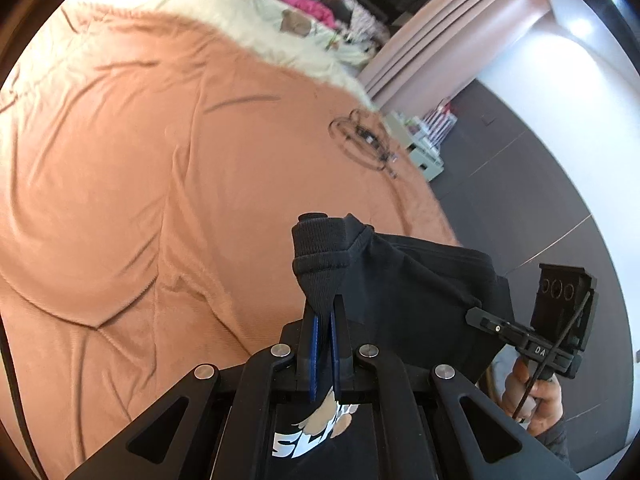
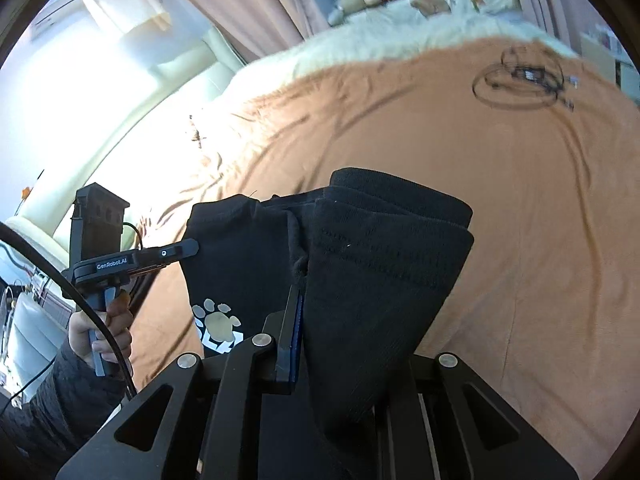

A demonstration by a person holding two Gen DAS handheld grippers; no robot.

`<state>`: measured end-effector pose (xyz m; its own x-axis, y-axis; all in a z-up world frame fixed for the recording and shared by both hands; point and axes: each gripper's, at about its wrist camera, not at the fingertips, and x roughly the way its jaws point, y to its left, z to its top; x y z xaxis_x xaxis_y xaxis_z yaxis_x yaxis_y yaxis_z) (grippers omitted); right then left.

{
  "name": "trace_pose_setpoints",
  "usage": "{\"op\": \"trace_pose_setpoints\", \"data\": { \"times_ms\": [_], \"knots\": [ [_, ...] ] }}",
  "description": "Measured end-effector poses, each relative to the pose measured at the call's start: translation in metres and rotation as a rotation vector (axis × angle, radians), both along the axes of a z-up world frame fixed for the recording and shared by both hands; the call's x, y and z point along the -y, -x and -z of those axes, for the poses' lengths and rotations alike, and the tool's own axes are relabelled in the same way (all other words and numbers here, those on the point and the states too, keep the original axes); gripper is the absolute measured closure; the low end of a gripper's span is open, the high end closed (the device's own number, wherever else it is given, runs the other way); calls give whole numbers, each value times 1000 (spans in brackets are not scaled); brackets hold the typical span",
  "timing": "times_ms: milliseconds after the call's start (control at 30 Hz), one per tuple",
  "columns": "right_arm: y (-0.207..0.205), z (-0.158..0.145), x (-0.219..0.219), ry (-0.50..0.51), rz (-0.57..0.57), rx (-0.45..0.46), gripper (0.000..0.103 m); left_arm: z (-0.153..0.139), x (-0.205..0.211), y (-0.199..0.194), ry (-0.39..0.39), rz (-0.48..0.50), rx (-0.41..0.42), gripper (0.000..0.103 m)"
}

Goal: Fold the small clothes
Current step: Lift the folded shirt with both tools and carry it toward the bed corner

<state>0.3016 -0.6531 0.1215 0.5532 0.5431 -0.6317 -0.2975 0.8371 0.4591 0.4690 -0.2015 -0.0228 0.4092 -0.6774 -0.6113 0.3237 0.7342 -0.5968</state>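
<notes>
A small black garment [image 1: 420,280] with a ribbed hem and a paw print [image 2: 218,320] hangs lifted above the orange bedspread [image 1: 160,160], stretched between both grippers. In the left wrist view my left gripper [image 1: 325,308] is shut on a bunched ribbed edge. To its right, the right gripper [image 1: 474,314] pinches the garment's other side. In the right wrist view my right gripper [image 2: 304,292] is shut on a thick fold of the garment [image 2: 380,260], which hides one finger. The left gripper [image 2: 192,247] grips the far edge there.
A coiled black cable [image 1: 360,136] lies on the bedspread near its far edge. A white fluffy blanket [image 1: 240,20] and soft toys lie at the head of the bed. Dark floor [image 1: 520,180] runs along the bed's side. A hand [image 2: 100,332] holds the left gripper.
</notes>
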Motion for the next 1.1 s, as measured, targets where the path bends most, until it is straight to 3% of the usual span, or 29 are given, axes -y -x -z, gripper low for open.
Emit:
{"op": "trace_pose_setpoints", "data": {
  "times_ms": [333,633,867,1100],
  "knots": [
    [110,-81,-19,35,-28,188,93,-94,-53,60,64,-52,167,98],
    [194,-145,-82,58,-106,354,93,-177,-140,113,89,-152,303,98],
    [225,-160,-142,6,-190,397,93,-232,-227,162,48,-237,394,99],
    [245,-160,-220,-24,-322,426,93,-255,-314,198,-72,-335,435,99]
  ]
}}
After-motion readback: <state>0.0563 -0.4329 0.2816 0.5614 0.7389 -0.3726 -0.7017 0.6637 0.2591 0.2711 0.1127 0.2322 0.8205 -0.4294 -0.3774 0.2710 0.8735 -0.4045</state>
